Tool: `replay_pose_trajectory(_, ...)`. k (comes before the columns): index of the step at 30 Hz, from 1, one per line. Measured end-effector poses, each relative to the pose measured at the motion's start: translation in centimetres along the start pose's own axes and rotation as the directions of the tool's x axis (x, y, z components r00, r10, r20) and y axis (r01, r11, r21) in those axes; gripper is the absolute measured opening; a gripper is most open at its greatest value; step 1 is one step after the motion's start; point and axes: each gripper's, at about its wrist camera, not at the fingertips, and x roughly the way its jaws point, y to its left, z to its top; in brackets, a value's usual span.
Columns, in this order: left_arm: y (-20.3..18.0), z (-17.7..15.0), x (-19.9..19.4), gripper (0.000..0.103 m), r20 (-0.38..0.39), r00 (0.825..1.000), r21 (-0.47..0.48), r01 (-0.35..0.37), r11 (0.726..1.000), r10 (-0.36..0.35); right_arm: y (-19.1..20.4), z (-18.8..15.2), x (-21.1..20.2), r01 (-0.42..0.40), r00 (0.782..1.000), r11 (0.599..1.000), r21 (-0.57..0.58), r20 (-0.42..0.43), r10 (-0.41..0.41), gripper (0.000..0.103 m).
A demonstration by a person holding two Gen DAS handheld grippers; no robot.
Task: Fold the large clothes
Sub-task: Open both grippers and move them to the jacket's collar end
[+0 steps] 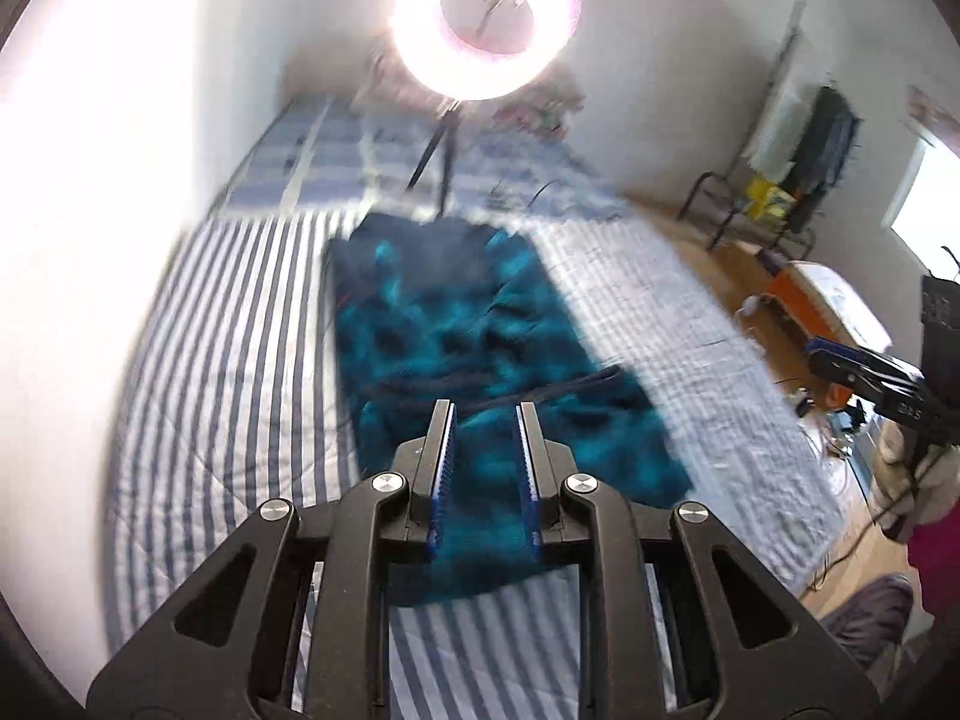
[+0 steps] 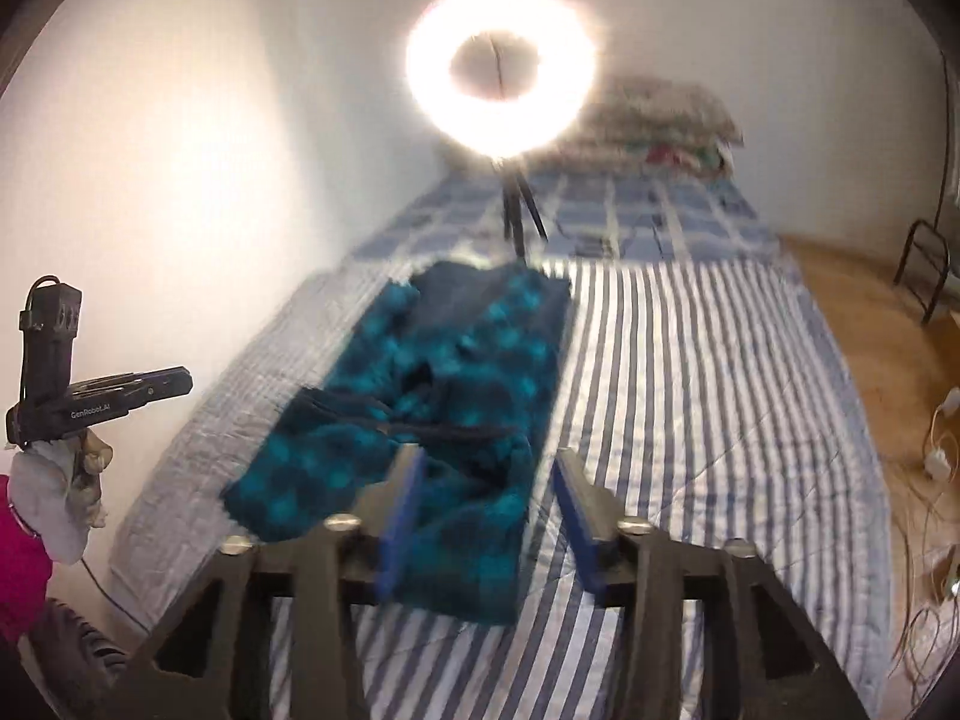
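Left wrist view / garment: the teal-and-navy mottled fleece garment [image 1: 480, 348] lies lengthwise on the blue-and-white striped quilt [image 1: 228, 372] of the bed, already narrowed to a long strip w/ a dark cord or hem crossing its near third.
Left wrist view / left gripper: our left gripper [image 1: 485, 414] hangs above the near end of the fleece, blue-padded fingers [image 1: 445, 456] spread, nothing between them; released.
Left wrist view / other tool: the right gripper [image 1: 822, 354] shows at the right edge, off past the bed side over the wooden floor [image 1: 720, 240]; state not readable from here.
Left wrist view / backdrop: bright ring light on tripod [image 1: 480, 24] stands at the far end; frame is motion-blurred, so fabric edges are soft.
Right wrist view / garment: same fleece strip [image 2: 432, 396], sitting toward the wall side of the quilt, near hem bunched and uneven.
Right wrist view / right gripper: our right gripper [image 2: 489, 468] is wide apart, empty, its left finger [image 2: 402, 516] over the near right corner of the fleece, the other over bare stripes.
Right wrist view / left tool: seen side-on at far left [image 2: 180, 381], clear of the cloth.
Step, our read: prob. next is gripping the two near corners to fold the strip away from us.
How to do it well: we come down on each corner separately, catch all layers incl. the cord, pinch at the very edge, lift both evenly, keep hem taut btwn grippers, lay it square on the far end.
Risk: grabbing quilt w/ the fleece; a single-layer pinch lets the under layer slump.
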Motion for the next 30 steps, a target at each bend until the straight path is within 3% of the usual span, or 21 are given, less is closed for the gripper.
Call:
replay_pose_trajectory(6,-3.6,3.4,-8.9,0.019,0.126,0.992,0.103,-0.024,0.994,0.011,0.3,3.4,-8.5,-0.011,0.995,1.000,-0.021,0.103,0.013,0.053)
replay_pose_trajectory(8,-3.8,4.6,-10.8,0.024,0.142,0.990,0.106,-0.016,0.994,0.000,0.2,4.9,-10.3,-0.023,0.992,0.999,-0.023,0.121,0.026,0.056)
replay_pose_trajectory(9,-3.8,5.2,-11.4,0.036,0.145,0.989,0.110,-0.019,0.994,0.003,0.2,5.6,-11.0,-0.022,0.991,0.999,-0.026,0.132,0.025,0.056)
replay_pose_trajectory(10,-3.9,6.1,-12.1,0.046,0.147,0.989,0.117,-0.023,0.993,0.005,0.3,6.3,-11.7,-0.015,0.990,0.999,-0.033,0.142,0.019,0.056)
replay_pose_trajectory(17,-2.0,12.7,-13.0,0.046,0.125,0.992,0.077,-0.004,0.997,-0.006,0.4,11.3,-11.0,0.020,0.990,0.998,-0.066,0.138,-0.011,0.056)
replay_pose_trajectory(22,0.6,17.1,-9.5,0.046,0.097,0.995,0.019,0.021,1.000,-0.023,-1.1,14.4,-5.7,0.028,0.994,0.998,-0.049,0.103,-0.023,0.056)
replay_pose_trajectory(26,2.6,18.4,-3.3,0.046,0.033,0.999,-0.001,0.014,1.000,-0.014,-3.1,16.3,0.5,0.031,0.998,0.999,-0.035,0.052,-0.029,0.056)
replay_pose_trajectory(30,4.6,18.8,4.5,0.046,-0.039,0.999,-0.026,0.033,0.999,-0.034,-4.9,17.3,7.3,-0.022,1.000,1.000,0.006,0.001,0.022,0.056)
